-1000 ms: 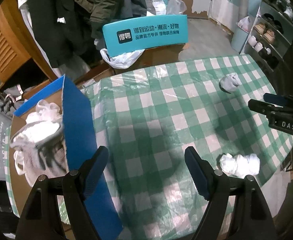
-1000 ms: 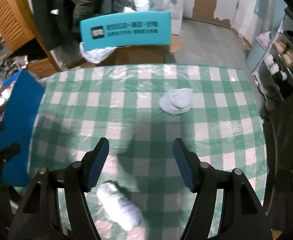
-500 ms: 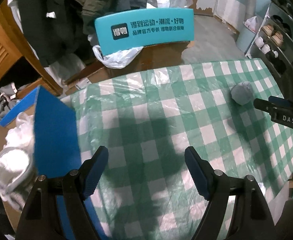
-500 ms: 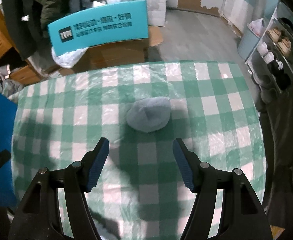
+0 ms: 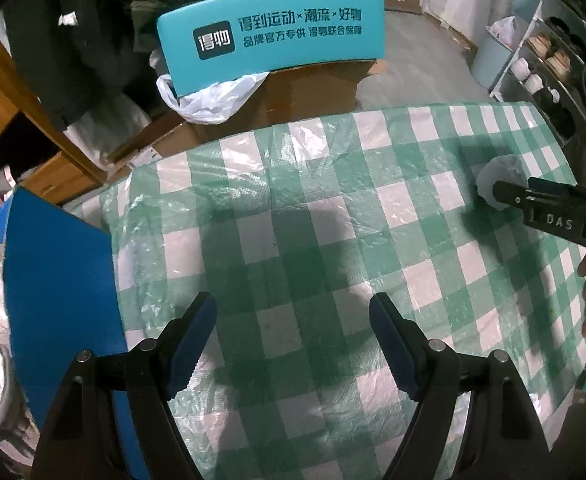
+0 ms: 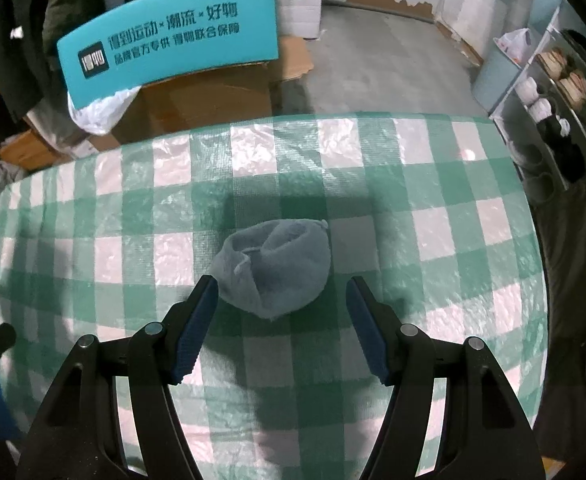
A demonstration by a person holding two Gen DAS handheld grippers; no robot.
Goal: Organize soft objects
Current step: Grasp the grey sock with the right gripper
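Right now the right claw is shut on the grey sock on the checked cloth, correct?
Not quite. The right claw is open, its fingers either side of the grey sock without clamping it. The sock does lie on the checked cloth; the right wrist view shows this.

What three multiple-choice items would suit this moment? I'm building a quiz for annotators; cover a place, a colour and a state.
1. Where does the rolled grey-blue sock lie?
A. In the blue box
B. On the green-and-white checked tablecloth, just ahead of the right gripper
C. On the floor

2. The gripper finger pads are:
A. red
B. yellow
C. blue

3. The left gripper is:
A. open and empty
B. shut on the sock
C. shut on a bag

Key: B, the sock sits ahead of the open fingers; C, the pads show blue; A, only cloth shows between its fingers.
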